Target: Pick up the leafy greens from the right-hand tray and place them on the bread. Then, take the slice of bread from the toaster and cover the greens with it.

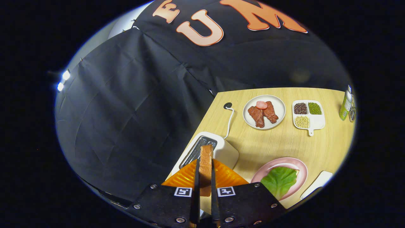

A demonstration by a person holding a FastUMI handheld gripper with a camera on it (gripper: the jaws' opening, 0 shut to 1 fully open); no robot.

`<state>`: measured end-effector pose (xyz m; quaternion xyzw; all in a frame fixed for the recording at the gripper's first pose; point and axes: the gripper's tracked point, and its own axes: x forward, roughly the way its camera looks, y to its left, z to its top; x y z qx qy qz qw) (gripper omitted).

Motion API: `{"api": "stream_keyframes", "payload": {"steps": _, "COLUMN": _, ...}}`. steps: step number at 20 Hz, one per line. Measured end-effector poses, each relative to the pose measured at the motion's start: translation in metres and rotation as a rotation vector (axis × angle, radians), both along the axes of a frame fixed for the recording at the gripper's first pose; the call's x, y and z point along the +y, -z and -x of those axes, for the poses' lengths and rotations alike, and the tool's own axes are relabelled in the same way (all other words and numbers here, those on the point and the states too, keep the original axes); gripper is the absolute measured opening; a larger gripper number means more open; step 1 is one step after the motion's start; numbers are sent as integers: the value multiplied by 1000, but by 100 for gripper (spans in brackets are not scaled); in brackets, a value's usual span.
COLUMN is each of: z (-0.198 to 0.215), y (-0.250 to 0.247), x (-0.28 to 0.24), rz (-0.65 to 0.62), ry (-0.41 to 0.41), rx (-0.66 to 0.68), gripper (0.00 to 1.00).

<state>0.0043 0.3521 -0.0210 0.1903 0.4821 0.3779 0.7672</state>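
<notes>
To my left the black cloth booth wall point(126, 104) hangs close, and the pale wooden tabletop point(278, 142) ends there in a straight edge running just beside the white two-slot toaster point(218, 148). That side leaves me little room. A white cord point(230, 122) leads from the toaster to a dark round port point(227, 105) near that same edge.

My tool point(205, 190) is clenched on the tan slice of toasted bread point(206, 167), one finger pressed on each flat face, the slice standing upright on its edge between them. It sits in front of the toaster's slots, with an orange ridged piece point(226, 175) showing behind it on both sides; I cannot tell what that piece is.

Just right of my fingers lies the pink round plate point(299, 167) carrying the crinkled green lettuce leaf point(280, 180); a pale corner at the leaf's far edge may be the bread beneath, but I cannot tell for sure. The plate is near my tool, slightly ahead and to the right, with bare tabletop between it and the toaster.

Farther back stands a white round plate point(278, 104) with reddish-brown meat strips point(263, 114) and a pink slice, then a white divided tray point(318, 122) holding dark, green and yellow beans. Open wood separates these from the pink plate. A white flat piece point(318, 183) lies beside the pink plate near the tabletop's right edge, and a green bottle point(345, 104) stands at the far right corner.
</notes>
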Motion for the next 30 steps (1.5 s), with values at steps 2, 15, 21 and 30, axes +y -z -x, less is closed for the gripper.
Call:
{"api": "stream_keyframes", "payload": {"steps": 2, "z": 2, "y": 9, "x": -13, "rz": -7, "ry": 7, "rx": -3, "gripper": 15}}
{"api": "stream_keyframes", "payload": {"steps": 15, "z": 12, "y": 77, "x": -90, "rz": -45, "ry": 81, "rx": 36, "gripper": 15}}
{"api": "stream_keyframes", "payload": {"steps": 21, "z": 24, "y": 118, "x": -106, "rz": -39, "ry": 85, "rx": 59, "gripper": 15}}
{"api": "stream_keyframes", "payload": {"steps": 30, "z": 31, "y": 186, "x": -131, "rz": -46, "ry": 128, "rx": 189, "gripper": 15}}
